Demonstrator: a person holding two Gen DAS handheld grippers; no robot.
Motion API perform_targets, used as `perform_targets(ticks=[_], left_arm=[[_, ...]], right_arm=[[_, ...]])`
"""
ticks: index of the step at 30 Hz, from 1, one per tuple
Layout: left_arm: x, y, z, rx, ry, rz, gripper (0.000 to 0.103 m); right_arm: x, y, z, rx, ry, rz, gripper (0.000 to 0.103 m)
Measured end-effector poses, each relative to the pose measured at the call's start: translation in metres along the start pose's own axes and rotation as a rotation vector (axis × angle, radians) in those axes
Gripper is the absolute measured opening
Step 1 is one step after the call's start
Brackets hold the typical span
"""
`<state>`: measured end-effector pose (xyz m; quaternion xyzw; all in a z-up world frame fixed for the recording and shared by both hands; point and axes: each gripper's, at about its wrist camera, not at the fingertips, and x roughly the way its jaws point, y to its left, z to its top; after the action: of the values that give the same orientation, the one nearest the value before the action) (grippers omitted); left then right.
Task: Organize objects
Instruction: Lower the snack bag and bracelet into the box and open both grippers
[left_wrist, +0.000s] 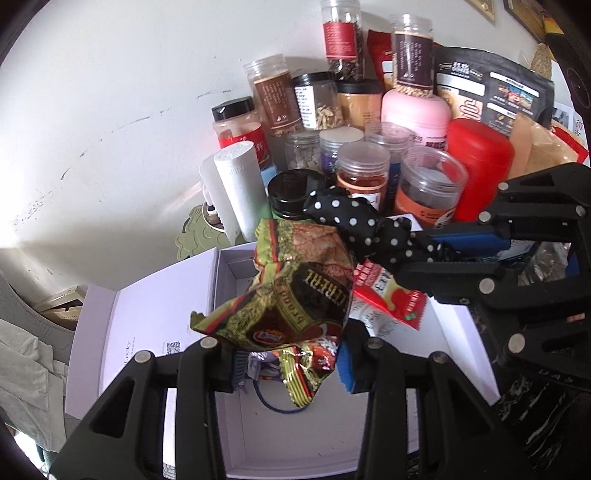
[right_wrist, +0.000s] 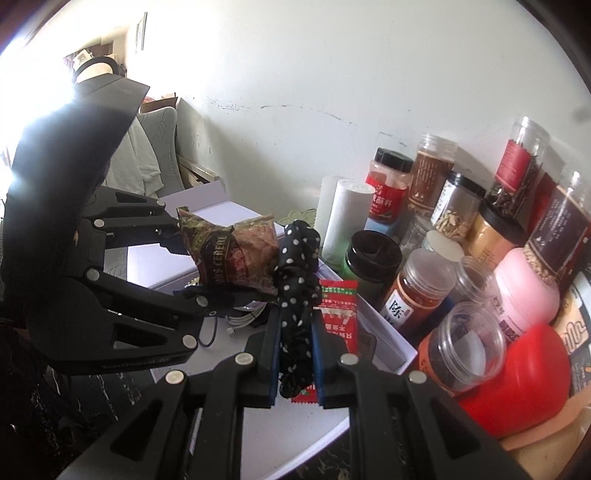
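My left gripper (left_wrist: 291, 365) is shut on a crumpled green and brown cereal packet (left_wrist: 295, 295), held above an open white box (left_wrist: 236, 424). From the right, my right gripper (left_wrist: 432, 254) comes in shut on a black polka-dot cloth scrunchie (left_wrist: 354, 221). In the right wrist view the right gripper (right_wrist: 295, 354) pinches the scrunchie (right_wrist: 295, 280) between its blue pads (right_wrist: 275, 332). There the left gripper (right_wrist: 192, 266) holds the cereal packet (right_wrist: 236, 258) just left of the scrunchie. A red sachet (right_wrist: 338, 317) stands in the box (right_wrist: 384, 343) behind the scrunchie.
Several spice jars (left_wrist: 362, 173), a pink tub (left_wrist: 417, 110), a red container (left_wrist: 480, 162), a black-lidded green jar (left_wrist: 295, 195) and white cylinders (left_wrist: 236, 184) crowd the wall side. The box lid (left_wrist: 147, 325) lies open at left. A dark hair tie (left_wrist: 273, 402) lies inside the box.
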<state>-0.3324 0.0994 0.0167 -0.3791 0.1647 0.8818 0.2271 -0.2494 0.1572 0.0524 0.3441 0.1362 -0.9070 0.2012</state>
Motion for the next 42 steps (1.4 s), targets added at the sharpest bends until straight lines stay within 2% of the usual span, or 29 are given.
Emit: perform_targets(ticks=[11,22,31,38,42], left_arm=[[0.049,0.015,-0.001,-0.005,0.033,0.040,0.036],[0.069,0.015,-0.001,-0.010,0.061,0.036,0.037],[0.086,0.013,-0.004,-0.021,0.103,0.019,0.038],[0.091,0.009,-0.007,-0.006,0.132,0.037,0.039],[0.093,0.010,-0.006,-0.010,0.127,0.038,0.045]], right_arm=[[0.052,-0.018,0.002,0.019,0.035,0.049,0.013],[0.084,-0.025,-0.007,0.051,0.085,0.057,0.013],[0.093,-0.030,-0.014,0.078,0.100,0.071,0.013],[0.091,-0.028,-0.015,0.063,0.094,0.065,0.014],[0.089,-0.027,-0.014,0.071,0.088,0.068,0.018]])
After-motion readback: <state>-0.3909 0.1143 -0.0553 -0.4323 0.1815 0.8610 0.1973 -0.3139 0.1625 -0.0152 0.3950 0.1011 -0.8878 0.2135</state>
